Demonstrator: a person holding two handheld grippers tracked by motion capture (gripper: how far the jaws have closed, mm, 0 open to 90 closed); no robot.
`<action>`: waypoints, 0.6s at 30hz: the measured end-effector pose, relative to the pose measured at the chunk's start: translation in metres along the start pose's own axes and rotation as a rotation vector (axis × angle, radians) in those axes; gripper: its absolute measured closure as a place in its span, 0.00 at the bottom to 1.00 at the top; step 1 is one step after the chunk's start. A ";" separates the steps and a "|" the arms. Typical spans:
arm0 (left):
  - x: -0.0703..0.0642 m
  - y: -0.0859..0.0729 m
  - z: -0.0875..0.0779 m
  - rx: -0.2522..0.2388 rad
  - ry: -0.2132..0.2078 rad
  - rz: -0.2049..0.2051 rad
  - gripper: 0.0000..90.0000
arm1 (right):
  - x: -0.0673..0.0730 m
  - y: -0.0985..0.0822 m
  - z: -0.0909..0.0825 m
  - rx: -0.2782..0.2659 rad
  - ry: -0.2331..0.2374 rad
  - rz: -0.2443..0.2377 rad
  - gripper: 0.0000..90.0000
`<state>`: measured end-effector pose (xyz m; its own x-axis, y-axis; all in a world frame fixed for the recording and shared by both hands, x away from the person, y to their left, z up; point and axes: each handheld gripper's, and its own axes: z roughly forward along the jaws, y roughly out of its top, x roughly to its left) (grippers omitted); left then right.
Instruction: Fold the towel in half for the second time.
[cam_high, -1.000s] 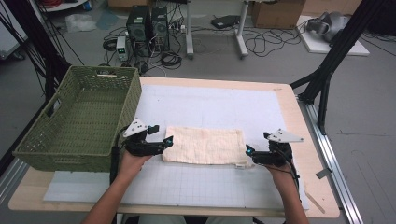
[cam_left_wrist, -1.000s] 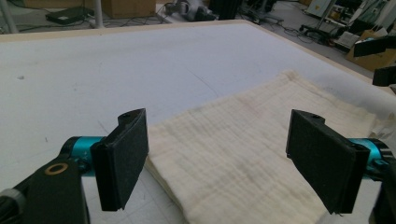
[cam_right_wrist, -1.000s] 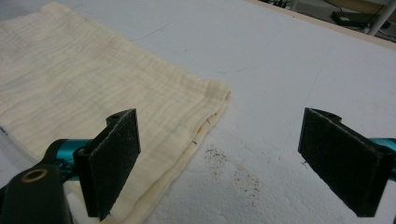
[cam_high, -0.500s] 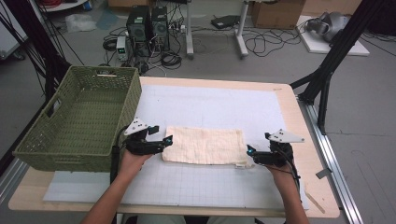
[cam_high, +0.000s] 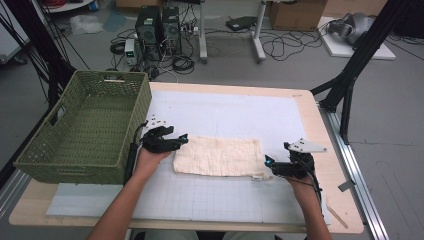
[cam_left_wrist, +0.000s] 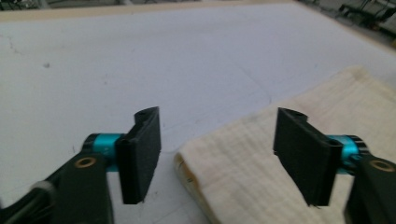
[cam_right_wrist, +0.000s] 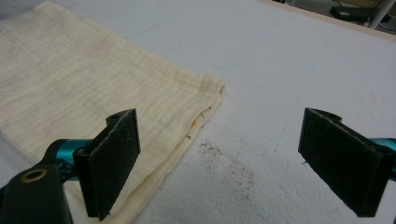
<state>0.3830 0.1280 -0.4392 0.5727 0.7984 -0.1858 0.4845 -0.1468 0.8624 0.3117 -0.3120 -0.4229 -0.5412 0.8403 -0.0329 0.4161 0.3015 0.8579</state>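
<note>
A cream folded cloth (cam_high: 217, 156) lies flat on the white gridded mat (cam_high: 225, 110). My left gripper (cam_high: 181, 140) sits at the cloth's far left corner. In the left gripper view this gripper (cam_left_wrist: 218, 119) has its jaws apart, though they have just been closing. The cloth's corner (cam_left_wrist: 261, 163) lies between them and the pads do not press on it. My right gripper (cam_high: 266, 162) rests at the cloth's near right corner. The right gripper view shows this gripper (cam_right_wrist: 223, 120) open wide, with the cloth's (cam_right_wrist: 93, 79) corner beside one jaw.
A green wicker basket (cam_high: 145, 100) stands on the table's left side, close to my left hand. Bare mat stretches behind and in front of the cloth. Black frame legs (cam_high: 350, 85) rise past the right table edge, with computers and cables on the floor beyond.
My left gripper has shifted a little toward the cloth's far left corner, and its jaws look narrower. The right gripper and the cloth have stayed put.
</note>
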 end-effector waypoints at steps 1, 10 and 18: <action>0.001 -0.002 0.003 0.026 0.003 0.002 0.44 | 0.000 0.000 0.000 -0.001 0.000 0.001 0.13; 0.005 -0.005 0.011 0.043 0.054 -0.001 0.56 | 0.002 0.000 0.006 0.019 0.010 -0.003 0.13; 0.001 0.000 0.026 0.145 0.057 0.085 0.71 | 0.004 0.006 0.021 0.040 0.033 0.010 0.13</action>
<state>0.4004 0.1135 -0.4513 0.5792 0.8107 -0.0850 0.5286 -0.2942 0.7962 0.3273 -0.2975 -0.4282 -0.5601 0.8284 -0.0068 0.4502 0.3112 0.8369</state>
